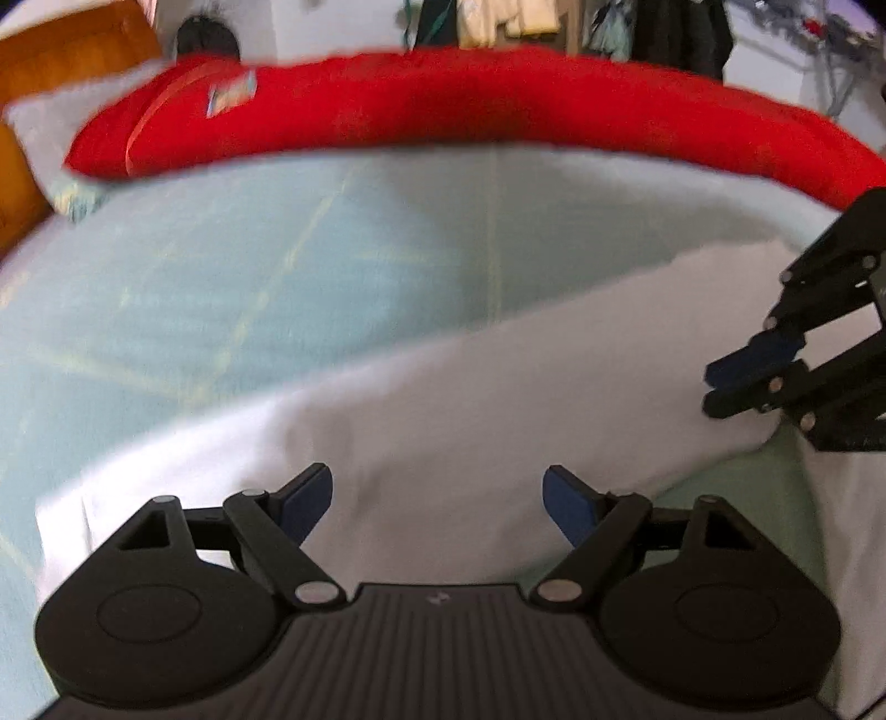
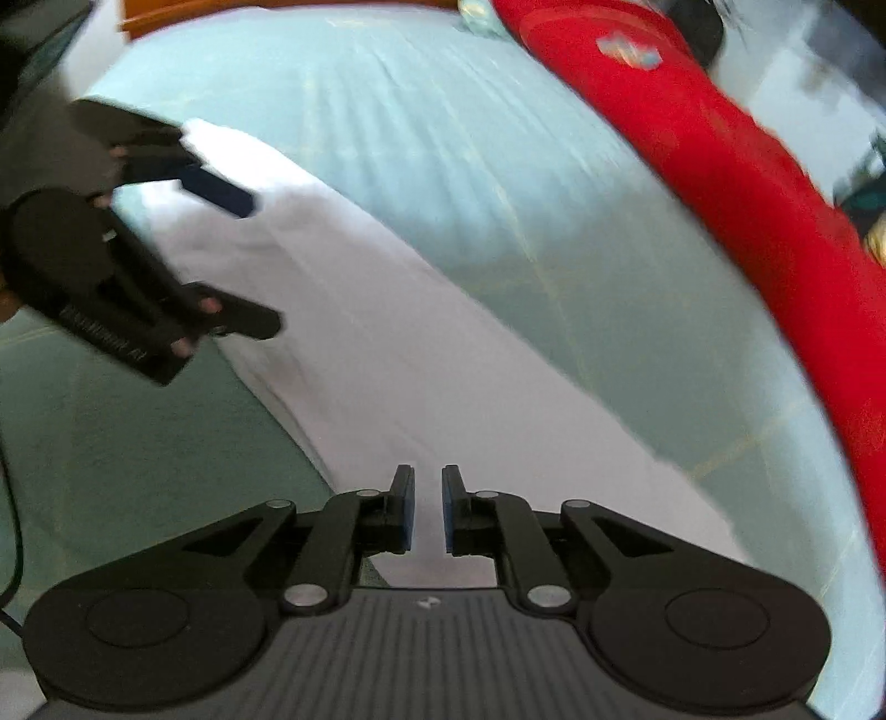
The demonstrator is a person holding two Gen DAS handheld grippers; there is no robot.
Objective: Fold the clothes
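Note:
A white garment (image 1: 443, 399) lies as a long folded band across the pale blue bed sheet (image 1: 277, 249). My left gripper (image 1: 437, 504) hovers over the garment's near part, jaws wide open with nothing between them. My right gripper (image 1: 711, 387) comes in from the right at the garment's end. In the right wrist view my right gripper (image 2: 428, 509) stands over the white garment (image 2: 387, 332) with only a narrow gap between its blue pads, and I see no fabric pinched there. The left gripper (image 2: 260, 266) shows open at the far left.
A long red cloth (image 1: 443, 99) lies along the far side of the bed, also seen as the red cloth (image 2: 747, 183). A pale pillow (image 1: 44, 127) and a wooden headboard (image 1: 55, 55) are at the left. Clothes hang at the back (image 1: 498, 22).

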